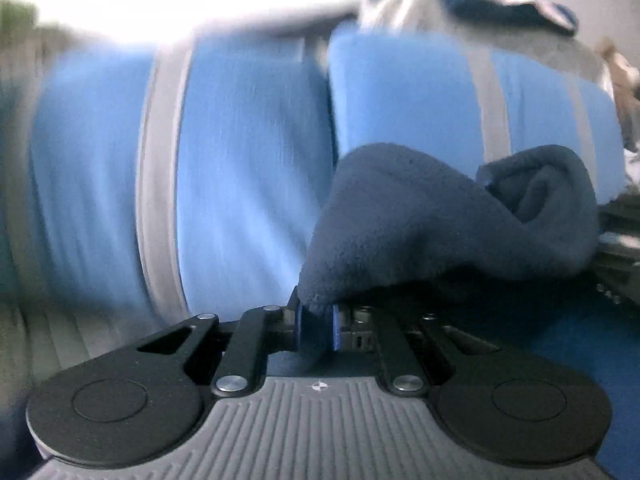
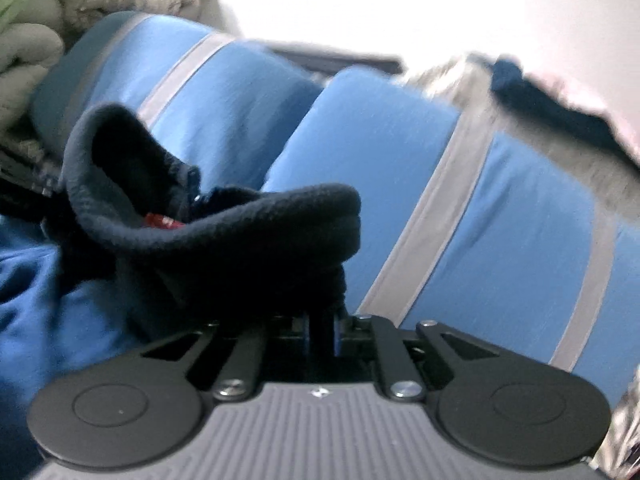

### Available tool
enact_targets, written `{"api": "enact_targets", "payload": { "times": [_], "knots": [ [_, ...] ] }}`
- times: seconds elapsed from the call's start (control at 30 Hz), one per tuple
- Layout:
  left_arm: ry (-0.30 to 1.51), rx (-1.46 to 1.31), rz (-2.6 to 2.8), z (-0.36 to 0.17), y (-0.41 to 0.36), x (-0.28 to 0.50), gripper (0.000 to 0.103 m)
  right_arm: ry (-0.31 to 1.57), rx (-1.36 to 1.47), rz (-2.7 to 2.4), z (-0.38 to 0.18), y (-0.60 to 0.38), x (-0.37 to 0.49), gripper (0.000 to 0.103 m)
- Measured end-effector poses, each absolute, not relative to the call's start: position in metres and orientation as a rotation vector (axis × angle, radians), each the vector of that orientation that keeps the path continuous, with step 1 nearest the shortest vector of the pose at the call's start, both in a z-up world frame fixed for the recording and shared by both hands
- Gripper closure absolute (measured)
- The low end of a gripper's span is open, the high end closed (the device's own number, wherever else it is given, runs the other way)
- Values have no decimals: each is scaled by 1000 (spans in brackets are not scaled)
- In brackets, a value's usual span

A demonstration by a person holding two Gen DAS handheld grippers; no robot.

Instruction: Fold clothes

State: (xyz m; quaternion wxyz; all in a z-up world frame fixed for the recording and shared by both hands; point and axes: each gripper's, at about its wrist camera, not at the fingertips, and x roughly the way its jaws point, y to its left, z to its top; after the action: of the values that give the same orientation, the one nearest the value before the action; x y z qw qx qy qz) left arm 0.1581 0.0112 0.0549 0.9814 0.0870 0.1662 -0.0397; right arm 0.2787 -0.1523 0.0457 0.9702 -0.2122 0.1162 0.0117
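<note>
A dark navy fleece garment [image 1: 432,224] hangs between my two grippers, lifted off the bed. My left gripper [image 1: 316,326] is shut on one bunched edge of it, the fabric pinched between the blue pads. In the right wrist view the same fleece garment [image 2: 224,236] shows a zip and a red label inside its collar. My right gripper [image 2: 324,330] is shut on a thick fold of it; the cloth hides the fingertips.
Two light blue pillows [image 1: 240,152] with grey stripes lie across the back, also seen as pillows [image 2: 440,200] from the right. A royal blue sheet [image 2: 48,300] covers the bed below. Pale crumpled bedding [image 2: 36,40] sits far left, a grey and navy cloth heap [image 1: 480,4] behind.
</note>
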Motion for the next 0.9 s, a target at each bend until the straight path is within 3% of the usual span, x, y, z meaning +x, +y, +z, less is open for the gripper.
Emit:
{"api": "enact_targets", "payload": {
  "times": [0.17,0.5,0.57,0.6,0.67,0.7,0.73,0.77,0.8,0.83,0.9],
  "knots": [
    [374,356,18,1,-1,211,90,296,-471,-23,12,-145,325,92],
    [432,580,49,-35,-26,271,90,555,-411,-101,-25,-155,404,89],
    [438,613,66,-38,-30,273,90,596,-423,-118,-26,-153,409,74],
    [438,622,70,-39,-31,271,89,616,-429,-127,-27,-151,411,73],
    [445,634,76,-39,-32,267,87,673,-420,-135,-27,-152,415,59],
    [458,630,79,-38,-31,265,78,703,-414,-138,-26,-153,417,53],
    [486,607,85,-34,-28,263,70,711,-409,-146,-23,-156,414,34],
    [521,577,97,-29,-24,261,45,708,-405,-156,-18,-159,408,11],
    [558,525,106,-22,-17,258,32,705,-401,-167,-13,-163,403,0],
    [594,448,111,-13,-7,253,19,717,-375,-157,-6,-169,395,0],
    [657,314,119,3,12,240,18,754,-304,-117,8,-183,378,0]
  ]
}}
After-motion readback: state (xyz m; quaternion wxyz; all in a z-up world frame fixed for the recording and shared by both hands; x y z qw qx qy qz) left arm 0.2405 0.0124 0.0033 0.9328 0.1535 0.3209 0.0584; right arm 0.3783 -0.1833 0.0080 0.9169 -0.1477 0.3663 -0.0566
